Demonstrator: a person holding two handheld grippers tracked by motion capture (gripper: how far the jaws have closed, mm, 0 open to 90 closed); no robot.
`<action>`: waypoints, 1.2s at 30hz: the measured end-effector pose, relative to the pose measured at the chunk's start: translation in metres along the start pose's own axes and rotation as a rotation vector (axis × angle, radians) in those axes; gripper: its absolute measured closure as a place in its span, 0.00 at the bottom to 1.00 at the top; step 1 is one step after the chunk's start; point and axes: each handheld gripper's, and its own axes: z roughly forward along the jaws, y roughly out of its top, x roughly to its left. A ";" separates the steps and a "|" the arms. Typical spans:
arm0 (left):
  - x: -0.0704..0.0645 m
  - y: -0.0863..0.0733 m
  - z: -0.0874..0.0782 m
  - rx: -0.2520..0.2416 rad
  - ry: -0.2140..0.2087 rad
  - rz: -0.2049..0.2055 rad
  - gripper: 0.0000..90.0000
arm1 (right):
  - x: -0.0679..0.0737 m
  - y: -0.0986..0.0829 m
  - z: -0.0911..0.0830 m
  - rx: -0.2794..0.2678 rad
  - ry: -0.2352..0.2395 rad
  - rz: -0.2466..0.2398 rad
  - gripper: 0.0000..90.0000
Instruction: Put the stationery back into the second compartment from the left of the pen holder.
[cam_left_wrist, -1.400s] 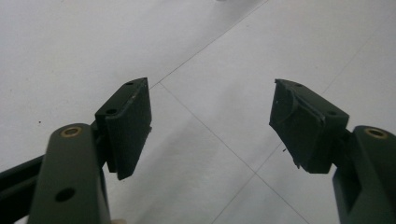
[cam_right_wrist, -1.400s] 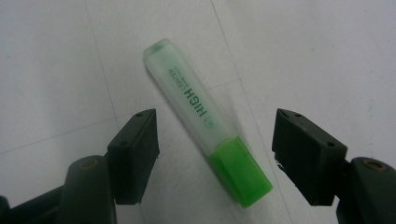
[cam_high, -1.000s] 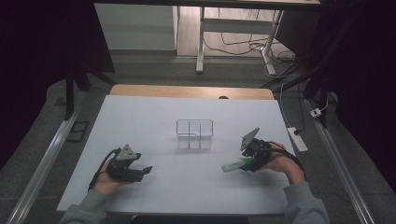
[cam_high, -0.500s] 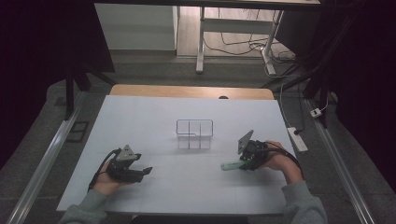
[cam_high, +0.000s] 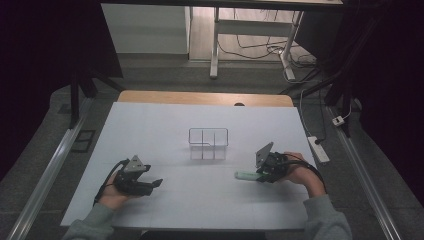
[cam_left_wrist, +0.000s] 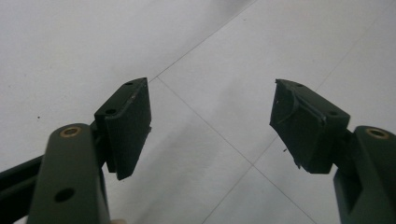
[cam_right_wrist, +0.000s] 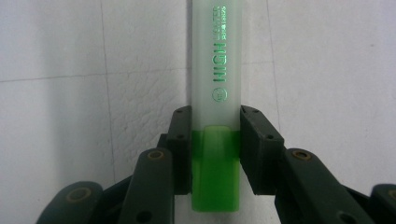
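The right gripper (cam_right_wrist: 215, 149) clamps the green highlighter (cam_right_wrist: 216, 93) low over the table (cam_high: 165, 125), near its cap end; it could pivot and slip. The left gripper (cam_left_wrist: 212, 126) is wide open, empty.

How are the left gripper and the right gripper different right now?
The left gripper is open with nothing between its fingers; the right gripper is shut on a green highlighter. In the high view, left sits at the table's near-left, right at its near-right. Both are hand-held, low over the table.
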 end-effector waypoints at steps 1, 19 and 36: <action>0.000 0.000 0.000 -0.001 0.001 0.001 0.32 | 0.000 0.000 0.000 0.000 0.000 0.000 0.74; -0.001 0.001 -0.003 -0.014 0.013 0.004 0.32 | 0.018 0.018 -0.021 -0.218 -0.051 0.158 0.74; -0.006 0.005 -0.005 -0.029 0.025 0.025 0.31 | 0.030 0.040 -0.013 -0.262 -0.043 0.253 0.74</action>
